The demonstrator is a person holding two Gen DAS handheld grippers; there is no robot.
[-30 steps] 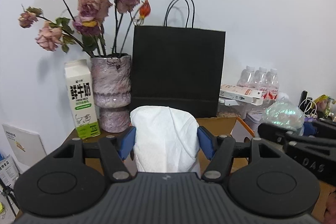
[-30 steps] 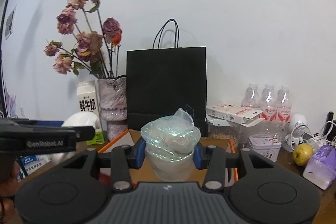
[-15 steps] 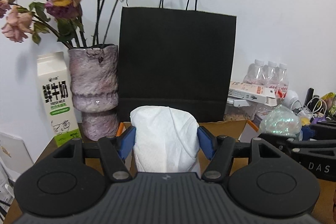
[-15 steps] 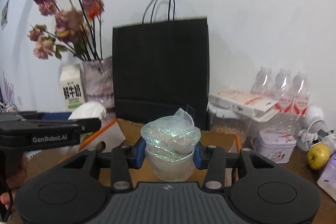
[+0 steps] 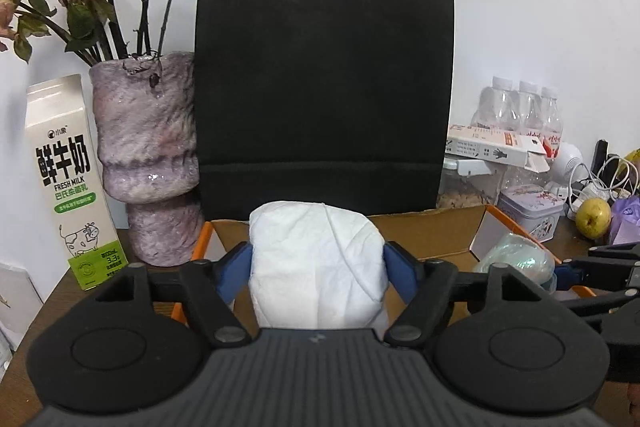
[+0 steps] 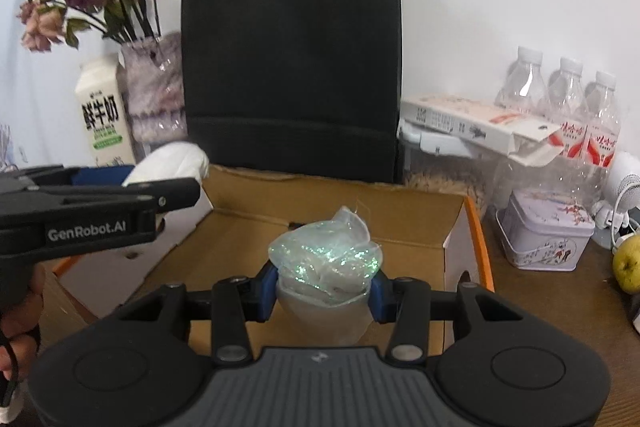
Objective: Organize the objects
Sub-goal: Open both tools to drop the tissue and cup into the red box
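My left gripper (image 5: 318, 269) is shut on a white folded cloth bundle (image 5: 318, 263), held over the near left edge of an open cardboard box (image 5: 432, 231). My right gripper (image 6: 324, 291) is shut on a shiny iridescent plastic-wrapped bundle (image 6: 326, 263), held above the inside of the same box (image 6: 340, 203). The white bundle (image 6: 168, 159) and the left gripper's body (image 6: 100, 215) show at left in the right wrist view. The shiny bundle (image 5: 516, 259) shows at right in the left wrist view.
A black paper bag (image 5: 324, 91) stands behind the box. A vase of dried roses (image 5: 148, 155) and a milk carton (image 5: 68, 183) stand at left. At right are bottles (image 6: 568, 107), a flat carton (image 6: 476, 127), a tin (image 6: 544, 235) and a pear (image 6: 628, 265).
Both grippers have moved forward and lower toward the box, each still holding its bundle. The bag and box look larger and closer.
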